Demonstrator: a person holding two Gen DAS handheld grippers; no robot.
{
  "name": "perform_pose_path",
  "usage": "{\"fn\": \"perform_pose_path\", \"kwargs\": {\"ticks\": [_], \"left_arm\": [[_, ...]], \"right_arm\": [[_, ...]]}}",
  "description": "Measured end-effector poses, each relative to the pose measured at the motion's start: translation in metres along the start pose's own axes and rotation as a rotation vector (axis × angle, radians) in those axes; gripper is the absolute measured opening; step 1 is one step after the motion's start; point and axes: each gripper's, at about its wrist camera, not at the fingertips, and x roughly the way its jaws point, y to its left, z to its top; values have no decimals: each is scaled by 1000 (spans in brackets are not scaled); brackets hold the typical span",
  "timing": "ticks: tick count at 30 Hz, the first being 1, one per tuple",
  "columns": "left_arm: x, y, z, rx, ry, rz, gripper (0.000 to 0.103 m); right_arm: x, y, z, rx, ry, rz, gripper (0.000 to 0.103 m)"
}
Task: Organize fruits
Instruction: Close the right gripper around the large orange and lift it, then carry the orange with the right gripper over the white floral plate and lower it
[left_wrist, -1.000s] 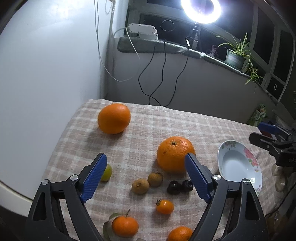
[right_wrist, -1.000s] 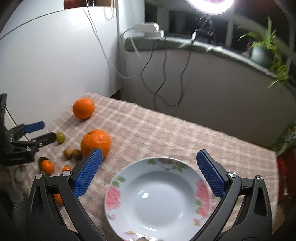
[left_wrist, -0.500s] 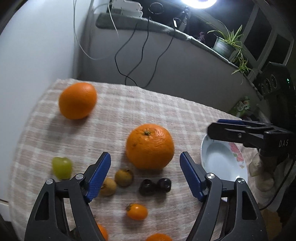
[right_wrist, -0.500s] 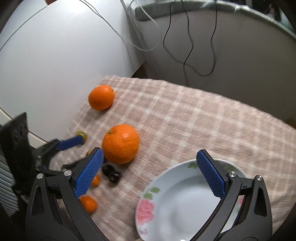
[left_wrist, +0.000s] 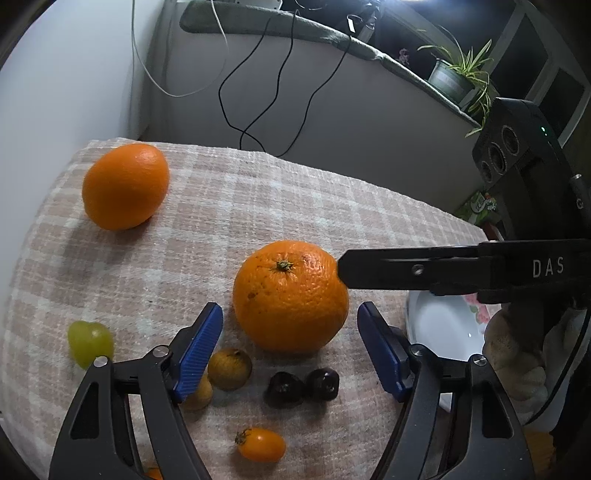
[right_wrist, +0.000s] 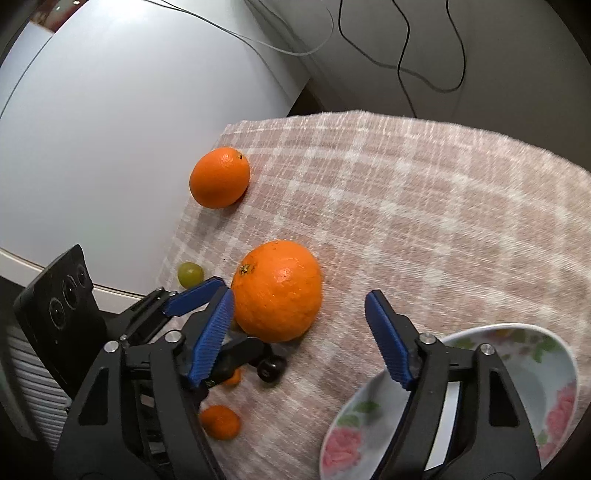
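1. The counter (left_wrist: 258, 206), draped in a pink-and-cream check cloth, carries scattered fruit and a dish.
2. A floral bowl (right_wrist: 554, 369) sits empty at the counter's right edge, under the right gripper's outer finger.
3. The big orange (left_wrist: 290, 295) rests near the counter's middle, stem up.
4. The left gripper (left_wrist: 290, 347) hovers just short of the big orange; its fingers have been closing, stand well apart and hold nothing.
5. The right gripper (right_wrist: 299, 336) reaches in from the bowl side; its fingers have just been closing too, stand apart and grip nothing. In the right wrist view the big orange lies ahead between them, close to the left finger; whether a finger touches it cannot be told.
6. A second orange (left_wrist: 125, 186) lies near the far left corner, well apart from the rest.
7. A green grape (left_wrist: 89, 342) sits by the left edge.
8. Two brownish fruits (left_wrist: 229, 369) lie just in front of the big orange, one partly behind a left finger.
9. Two dark cherries (left_wrist: 301, 384) touch side by side beside them.
10. A small tomato (left_wrist: 261, 445) lies toward the near edge.
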Motion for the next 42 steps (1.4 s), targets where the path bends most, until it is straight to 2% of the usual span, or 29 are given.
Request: {"fn": "perform_pose_path", "kwargs": {"ticks": [9, 18, 26, 34, 42], "left_arm": [[10, 0, -1, -6, 26, -5, 69], [13, 0, 1, -3, 29, 1, 69], [11, -3, -1, -6, 10, 12, 68], [-1, -13, -3, 13, -14, 19, 68], [-19, -42, -5, 62, -55, 13, 68]], "right_arm": [[13, 2, 3, 3, 26, 28, 69], [22, 3, 5, -1, 57, 52, 58], [21, 3, 5, 12, 46, 48, 57], [7, 0, 1, 10, 27, 63, 57], [-32, -5, -12, -1, -21, 75, 57]]}}
